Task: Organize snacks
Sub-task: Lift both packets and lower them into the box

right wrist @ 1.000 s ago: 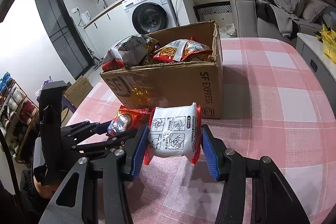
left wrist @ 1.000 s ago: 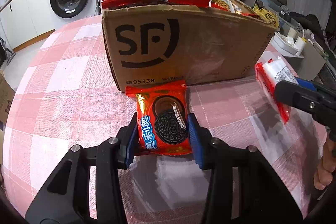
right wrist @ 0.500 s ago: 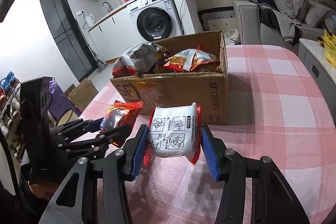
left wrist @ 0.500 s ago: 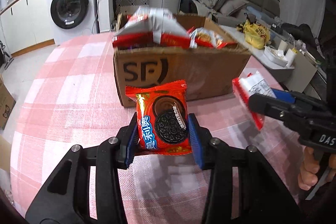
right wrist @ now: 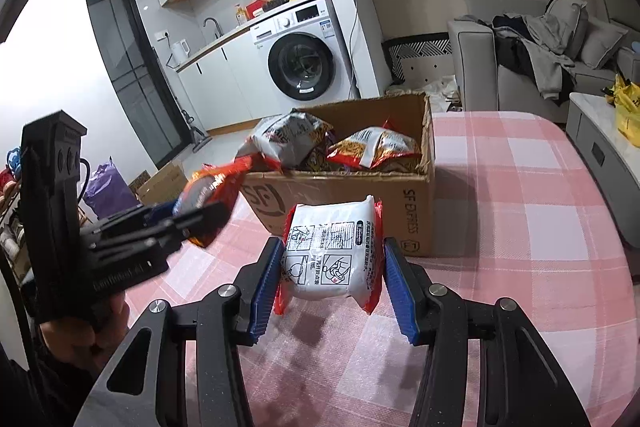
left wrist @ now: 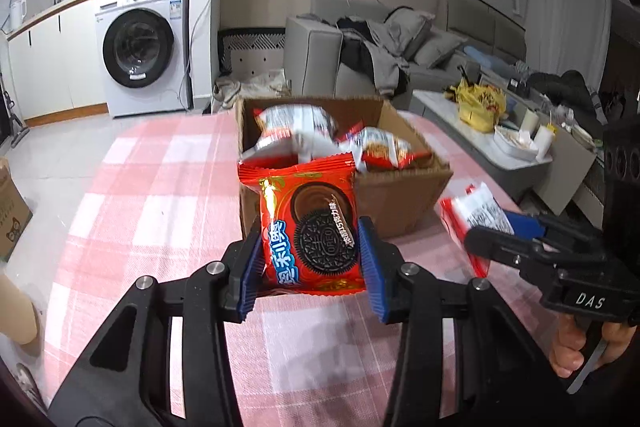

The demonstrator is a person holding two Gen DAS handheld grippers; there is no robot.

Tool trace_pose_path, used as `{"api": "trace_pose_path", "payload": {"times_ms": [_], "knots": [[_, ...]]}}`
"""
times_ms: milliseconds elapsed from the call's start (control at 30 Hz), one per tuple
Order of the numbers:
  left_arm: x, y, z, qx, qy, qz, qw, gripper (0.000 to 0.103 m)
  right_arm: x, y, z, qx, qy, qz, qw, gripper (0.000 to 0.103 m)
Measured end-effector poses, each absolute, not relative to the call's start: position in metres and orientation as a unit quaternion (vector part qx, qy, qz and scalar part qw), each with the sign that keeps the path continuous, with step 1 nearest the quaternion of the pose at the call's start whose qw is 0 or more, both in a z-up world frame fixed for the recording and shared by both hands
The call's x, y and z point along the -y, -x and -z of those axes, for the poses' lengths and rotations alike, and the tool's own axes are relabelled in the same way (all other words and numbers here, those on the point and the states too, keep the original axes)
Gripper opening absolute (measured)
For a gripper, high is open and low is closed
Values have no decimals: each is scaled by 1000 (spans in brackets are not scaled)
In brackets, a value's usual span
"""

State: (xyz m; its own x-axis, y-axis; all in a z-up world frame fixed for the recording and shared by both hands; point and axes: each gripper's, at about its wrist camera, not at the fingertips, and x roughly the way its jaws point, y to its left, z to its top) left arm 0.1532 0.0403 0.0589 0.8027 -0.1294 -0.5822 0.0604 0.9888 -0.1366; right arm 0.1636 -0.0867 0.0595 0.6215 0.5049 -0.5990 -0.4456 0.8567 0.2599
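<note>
My left gripper (left wrist: 310, 263) is shut on a red Oreo packet (left wrist: 310, 227) and holds it in the air, just short of the near wall of the open SF cardboard box (left wrist: 404, 203). My right gripper (right wrist: 330, 277) is shut on a white-and-red noodle packet (right wrist: 330, 253), also in the air in front of the box (right wrist: 348, 199). The box holds several snack bags (right wrist: 288, 139). The right gripper and its packet (left wrist: 476, 215) show at the right of the left wrist view. The left gripper with the Oreo packet (right wrist: 208, 191) shows at the left of the right wrist view.
The box stands on a table with a pink checked cloth (left wrist: 152, 187). A washing machine (left wrist: 140, 47) and a grey sofa (left wrist: 360, 51) stand beyond the table. A low cabinet with a yellow bag (left wrist: 480, 103) is to the right.
Both grippers have risen with their packets, so the box's open top and the bags inside now show. Both grips are unchanged.
</note>
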Motion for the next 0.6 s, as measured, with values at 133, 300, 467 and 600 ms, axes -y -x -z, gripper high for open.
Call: {"api": "trace_pose_path", "payload": {"times_ms": [133,300,467,600], "knots": [[-55,-155,-74,-300,58,49,951,40,89,-162,-66,-340,-51,-261,902,51],[-69,-159,-85,-291,53,46,954,40,87,-165,-73,-335,-58,-260,904,51],[-75,-170,-95,-284,53,43,957,40,85,-175,-83,-328,-59,-258,907,51],[-78,-179,-97,-287,51,46,956,40,80,-181,-90,-322,-54,-256,910,51]]}}
